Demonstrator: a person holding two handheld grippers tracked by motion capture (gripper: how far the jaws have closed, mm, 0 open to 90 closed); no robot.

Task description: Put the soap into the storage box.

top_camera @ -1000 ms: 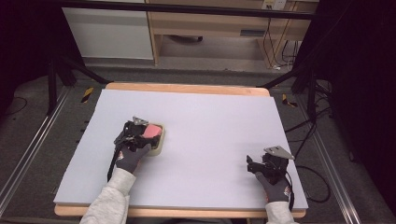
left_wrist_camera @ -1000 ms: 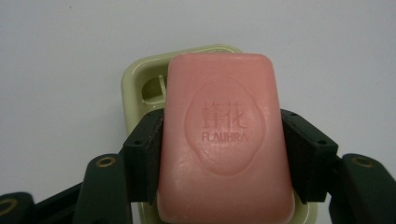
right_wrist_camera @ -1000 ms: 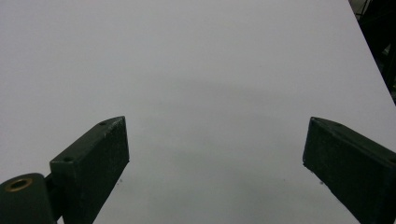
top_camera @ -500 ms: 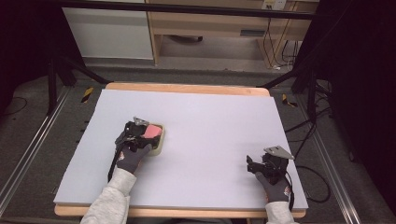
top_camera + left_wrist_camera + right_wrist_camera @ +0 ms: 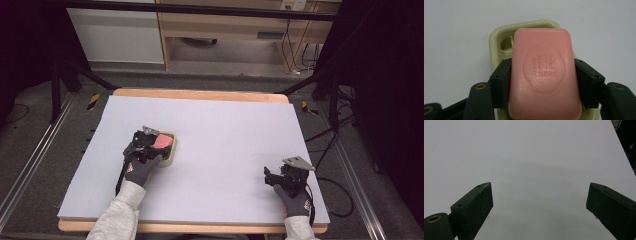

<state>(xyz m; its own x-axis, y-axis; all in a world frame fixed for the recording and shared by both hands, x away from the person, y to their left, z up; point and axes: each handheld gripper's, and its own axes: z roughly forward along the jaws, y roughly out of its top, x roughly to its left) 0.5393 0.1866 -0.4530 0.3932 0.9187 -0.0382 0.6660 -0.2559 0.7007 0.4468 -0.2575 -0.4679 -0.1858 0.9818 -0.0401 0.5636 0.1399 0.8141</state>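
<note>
Nothing has visibly moved since the earlier frames: both hands and the soap sit where they were. A pink soap bar point(image 5: 544, 75), stamped with raised lettering, is pinched along its two long sides by the left gripper point(image 5: 543, 82), its black jaws pressed against the bar from either side. The soap lies over a pale green soap dish point(image 5: 496, 40), whose far rim and an inner slot show beyond the bar. In the high view the soap point(image 5: 161, 141) and dish point(image 5: 170, 152) sit on the left half of the light grey table point(image 5: 225, 125), toward the near side, under the gloved left hand point(image 5: 141, 167). Well apart, at the near right corner, the right gripper point(image 5: 272, 176) rests low over bare tabletop with its jaws spread wide and holding nothing.
</note>
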